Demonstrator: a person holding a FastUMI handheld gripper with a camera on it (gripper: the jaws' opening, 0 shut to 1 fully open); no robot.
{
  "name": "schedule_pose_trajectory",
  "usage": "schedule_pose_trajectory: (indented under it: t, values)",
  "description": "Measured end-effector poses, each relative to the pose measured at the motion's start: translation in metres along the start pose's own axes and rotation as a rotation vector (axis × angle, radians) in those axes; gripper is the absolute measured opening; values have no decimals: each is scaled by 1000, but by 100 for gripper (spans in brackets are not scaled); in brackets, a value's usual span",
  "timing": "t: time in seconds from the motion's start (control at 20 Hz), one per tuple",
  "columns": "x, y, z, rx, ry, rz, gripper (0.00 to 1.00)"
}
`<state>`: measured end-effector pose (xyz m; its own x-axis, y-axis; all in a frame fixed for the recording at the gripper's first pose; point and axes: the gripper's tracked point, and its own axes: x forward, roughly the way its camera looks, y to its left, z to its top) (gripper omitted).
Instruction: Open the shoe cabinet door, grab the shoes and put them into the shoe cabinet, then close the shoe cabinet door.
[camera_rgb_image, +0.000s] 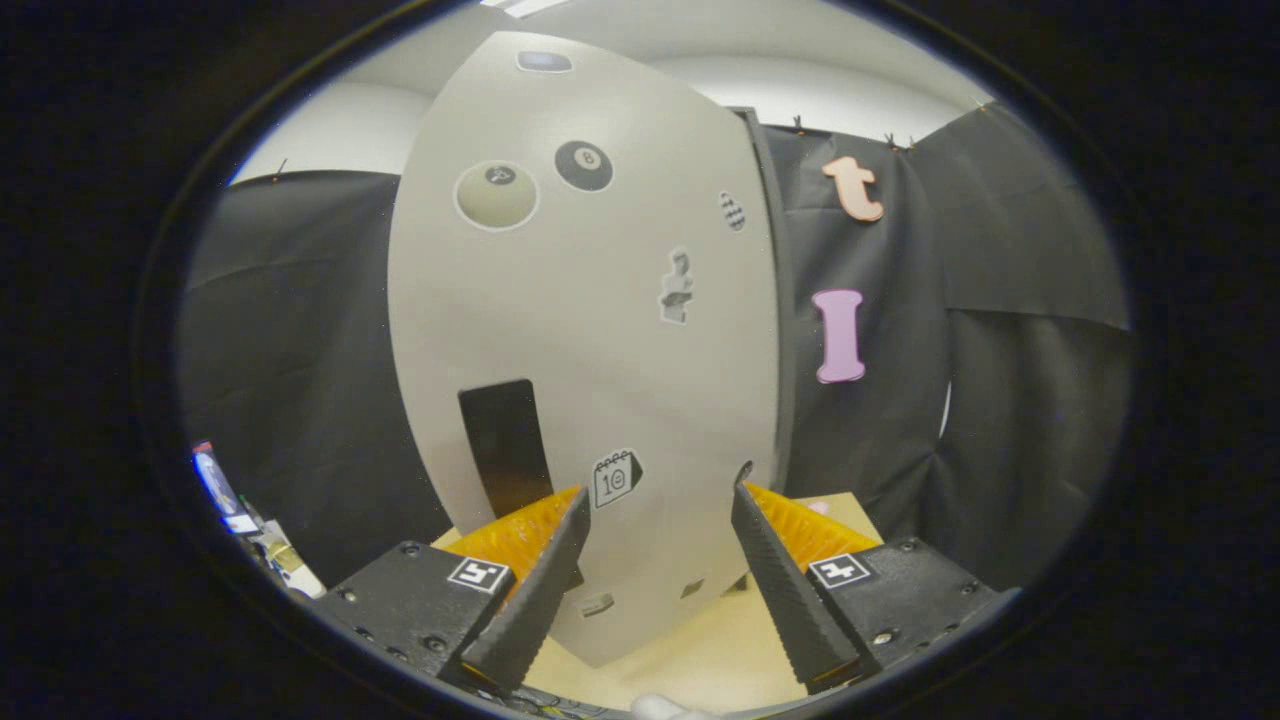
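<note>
The tall grey shoe cabinet door (585, 330) with stickers is closed, just ahead of the gripper (660, 500), whose fingers are spread apart, holding nothing.

Grey stickered shoe cabinet door (590, 330) upright, closed.

the cabinet door (585, 330) blocks the whole inside of the cabinet, so no shelf can be made out. its lower edge sits behind the spread fingers of the gripper (660, 510). clutter (245, 515) at the table's (700, 655) left edge is too small and warped to identify.
</note>
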<state>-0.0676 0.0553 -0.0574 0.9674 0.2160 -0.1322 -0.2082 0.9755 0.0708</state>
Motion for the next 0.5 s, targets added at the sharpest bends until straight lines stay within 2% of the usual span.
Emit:
schedule_pose_trajectory:
  t: [0.1,0.25,0.5]
  values:
    - [13,22,8,-9,-13,55,94]
    - [21,72,8,18,-14,183,95]
    - [16,71,18,-7,-35,149,96]
